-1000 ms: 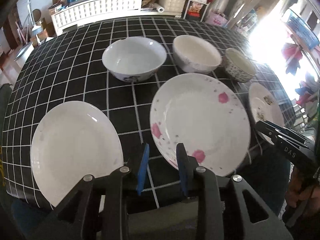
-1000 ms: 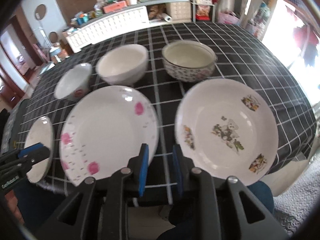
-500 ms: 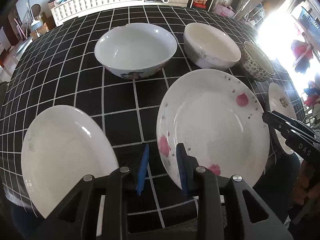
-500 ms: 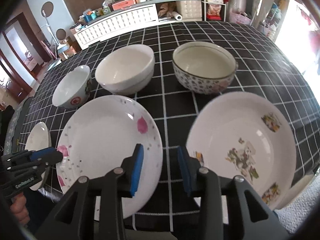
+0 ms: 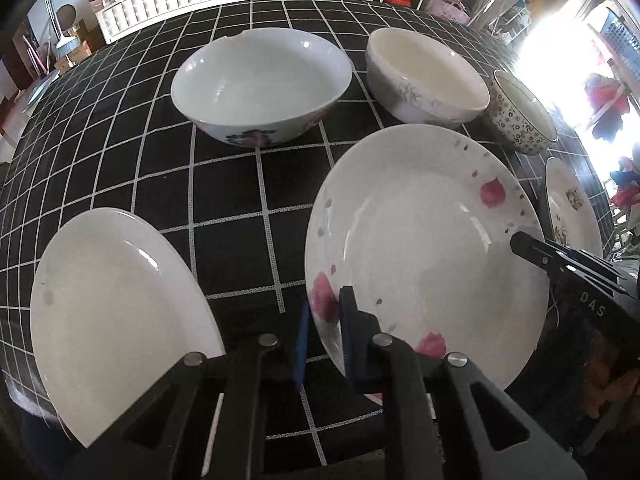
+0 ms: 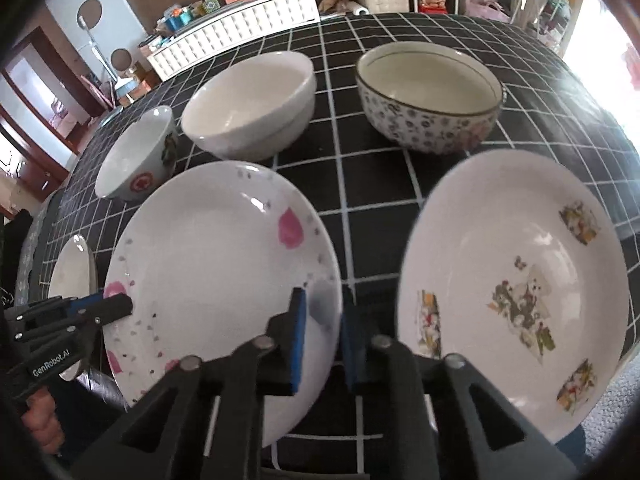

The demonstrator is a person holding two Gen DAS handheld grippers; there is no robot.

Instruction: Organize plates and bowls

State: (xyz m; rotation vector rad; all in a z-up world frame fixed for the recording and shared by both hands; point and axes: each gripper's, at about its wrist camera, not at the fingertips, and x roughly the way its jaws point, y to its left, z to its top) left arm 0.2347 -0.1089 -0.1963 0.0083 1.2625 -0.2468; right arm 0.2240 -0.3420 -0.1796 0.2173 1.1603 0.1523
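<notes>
A white plate with pink flowers lies near the front of the black checked table. My left gripper is shut on the plate's left rim, one blue pad above it and one below. My right gripper straddles the opposite rim; its jaws are closing, with the pads against the edge. Left of this plate lies a plain white plate. On the right lies a plate with printed pictures.
Behind the plates stand a wide white bowl, a cream bowl and a flower-patterned bowl. The table's front edge runs just under the grippers. A white cabinet lines the far wall.
Both grippers came down and forward onto the pink-flower plate. Their jaws narrowed from apart to clasping its left and right rims.
</notes>
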